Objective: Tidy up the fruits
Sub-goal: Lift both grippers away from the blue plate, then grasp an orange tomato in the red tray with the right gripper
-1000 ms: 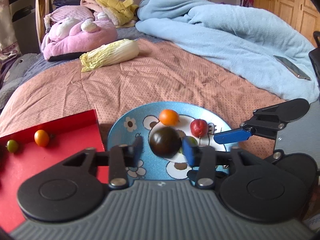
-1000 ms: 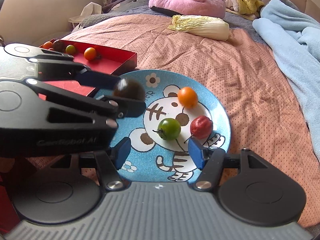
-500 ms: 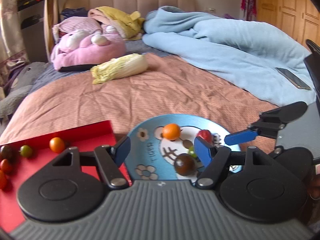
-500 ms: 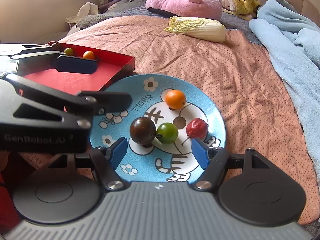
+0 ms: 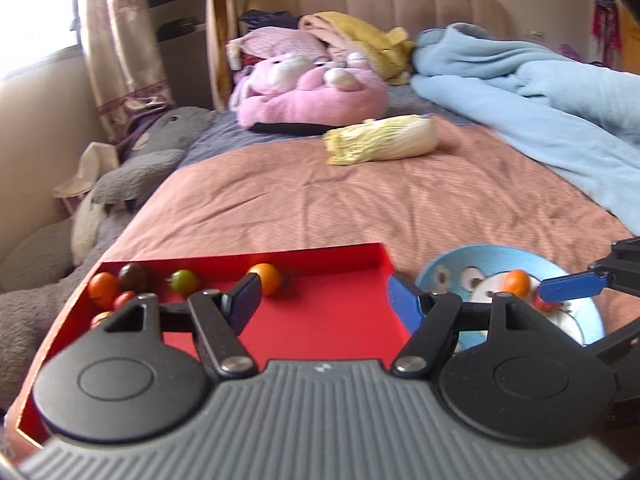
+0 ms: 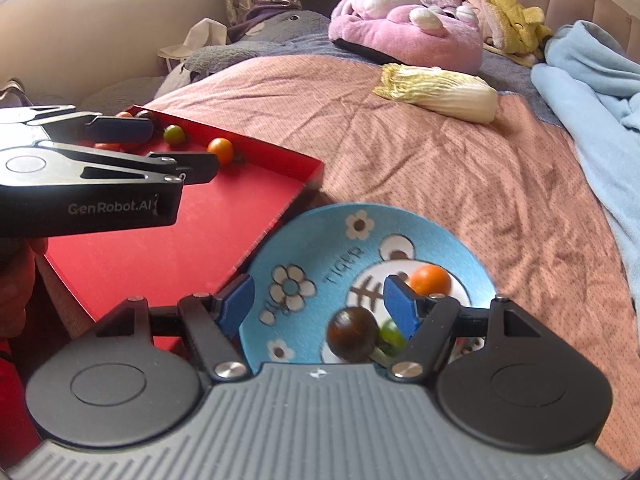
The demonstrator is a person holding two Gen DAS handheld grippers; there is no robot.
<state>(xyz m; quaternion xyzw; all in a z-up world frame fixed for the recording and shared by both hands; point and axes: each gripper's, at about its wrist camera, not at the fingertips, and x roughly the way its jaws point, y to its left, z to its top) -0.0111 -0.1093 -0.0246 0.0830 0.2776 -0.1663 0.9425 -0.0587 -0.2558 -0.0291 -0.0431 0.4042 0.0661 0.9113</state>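
Observation:
My left gripper (image 5: 326,298) is open and empty above the red tray (image 5: 320,320). The tray holds several small tomatoes along its far edge: an orange one (image 5: 266,278), a green one (image 5: 184,281), a dark one (image 5: 136,277) and red-orange ones at the left corner (image 5: 102,284). My right gripper (image 6: 318,304) is open and empty over the blue tiger plate (image 6: 320,248). On the plate lie a dark tomato (image 6: 352,334), a green one (image 6: 390,334) and an orange one (image 6: 430,280). The plate (image 5: 576,316) also shows in the left wrist view.
The tray and the plate lie side by side on a pink bedspread (image 6: 420,152). A napa cabbage (image 6: 440,90) lies farther back. A pink plush (image 5: 312,92) and a blue blanket (image 5: 540,100) are behind and to the right. Grey plush toys (image 5: 132,176) line the left edge.
My left gripper let the dark tomato go onto the plate, then swung left over the red tray. My right gripper moved closer over the plate.

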